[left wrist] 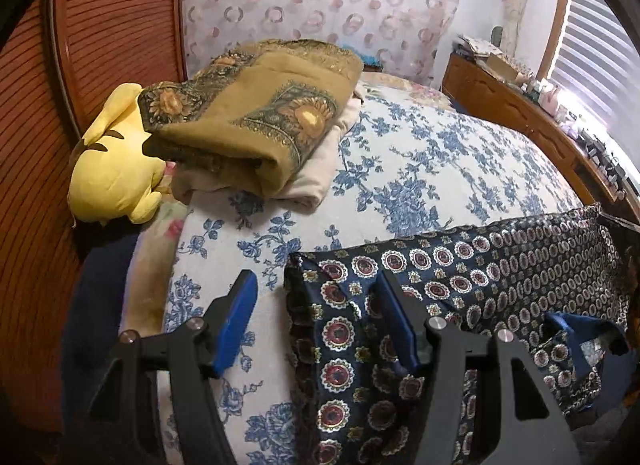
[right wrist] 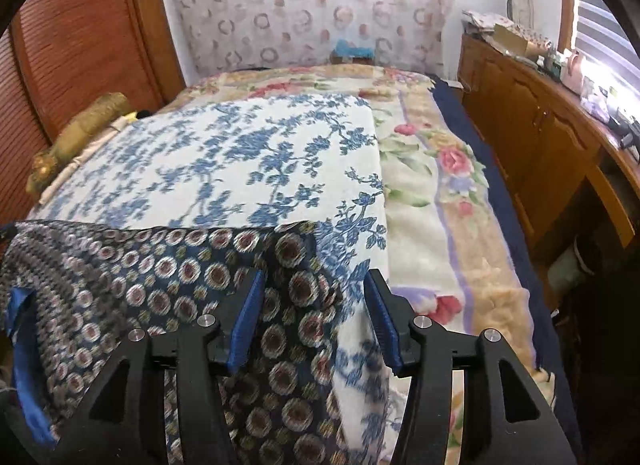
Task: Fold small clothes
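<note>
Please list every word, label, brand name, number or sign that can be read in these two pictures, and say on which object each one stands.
There is no readable text in either view.
Patterned garment: only round medallion motifs, no letters.
Blue floral bedcover: only flowers.
Folded blanket: sunflower pictures, no words.
Yellow plush toy: no label visible.
Items on the wooden sideboard: boxes and papers, too small and blurred to read.

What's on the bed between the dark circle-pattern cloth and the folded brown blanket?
Nothing: only bare blue-flowered bedspread lies between the dark patterned cloth and the folded brown blanket, seen in the left wrist view.
</note>
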Motion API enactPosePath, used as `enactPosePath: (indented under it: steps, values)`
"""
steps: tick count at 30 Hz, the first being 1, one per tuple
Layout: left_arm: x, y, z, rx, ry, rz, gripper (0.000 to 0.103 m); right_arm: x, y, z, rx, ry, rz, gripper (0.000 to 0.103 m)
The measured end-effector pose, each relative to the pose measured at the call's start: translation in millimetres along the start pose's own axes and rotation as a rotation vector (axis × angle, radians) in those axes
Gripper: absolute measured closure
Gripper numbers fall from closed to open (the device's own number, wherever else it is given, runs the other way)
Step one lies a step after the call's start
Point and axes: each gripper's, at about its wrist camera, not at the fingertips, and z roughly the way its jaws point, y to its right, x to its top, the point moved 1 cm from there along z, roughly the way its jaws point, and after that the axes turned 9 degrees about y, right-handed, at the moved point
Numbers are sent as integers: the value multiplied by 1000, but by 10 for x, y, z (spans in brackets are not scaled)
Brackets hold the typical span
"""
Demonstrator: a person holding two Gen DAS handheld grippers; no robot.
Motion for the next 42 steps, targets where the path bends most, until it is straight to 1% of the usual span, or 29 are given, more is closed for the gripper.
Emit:
enactPosePath:
  steps: [6, 8, 10, 13, 16, 18, 19, 20, 21, 23, 24, 26, 28, 30, 31, 32, 34, 35, 36, 38, 42]
  values:
    - [-34, -65, 77, -12, -29, -17, 42, -34, -30, 185, 45, -46, -16, 50]
    - [-40, -81, 97, -13, -34, -24, 42, -53, -54, 231, 34, -57, -28, 50]
    - [-51, -93, 129, 2, -46, -26, 42, -53, -87, 249, 3, -57, -56, 50]
    - [-79, -94, 178, 5, -60, -29, 42, -42, -76, 263, 6, -65, -50, 50]
    - [-91, -59, 192, 19, -58, -8, 42, -46, -66, 264, 14, -59, -47, 50]
    - [-100, -44, 190, 32, -54, -7, 42, -58, -82, 250, 23, -54, -53, 56]
    - [-98, -40, 194, 34, -53, -5, 43, -64, -93, 240, 33, -54, -57, 62]
    - [-107, -29, 189, 39, -50, 0, 45, -71, -112, 230, 41, -56, -65, 68]
    - [-112, -16, 185, 40, -49, 4, 46, -76, -134, 221, 44, -60, -73, 70]
    - [-116, 8, 178, 33, -49, 9, 53, -85, -175, 193, 57, -73, -84, 80]
    - [-113, 18, 178, 31, -49, 11, 54, -88, -186, 187, 65, -79, -86, 83]
    - [-109, 33, 185, 24, -49, 17, 62, -102, -217, 172, 76, -86, -94, 89]
    - [-103, 47, 181, 7, -51, 14, 68, -113, -232, 159, 85, -90, -93, 92]
    - [-94, 68, 184, 8, -56, 19, 76, -122, -253, 149, 83, -87, -91, 93]
    - [-88, 86, 184, 11, -61, 26, 85, -133, -259, 136, 72, -80, -86, 93]
    - [-85, 110, 177, -5, -66, 28, 97, -143, -271, 126, 65, -75, -80, 94]
    - [-84, 156, 140, -14, -59, 36, 102, -168, -309, 78, 53, -61, -88, 96]
    - [-83, 192, 95, -13, -49, 47, 103, -177, -328, 34, 44, -45, -93, 96]
    - [-70, 241, 12, -27, -26, 54, 103, -184, -335, -19, 39, -29, -89, 96]
    - [-30, 326, -177, -62, 23, 56, 103, -185, -350, -197, 37, 21, -75, 97]
    - [150, 473, -745, -111, 161, 48, 103, -97, -388, -647, 39, 130, -68, 97]
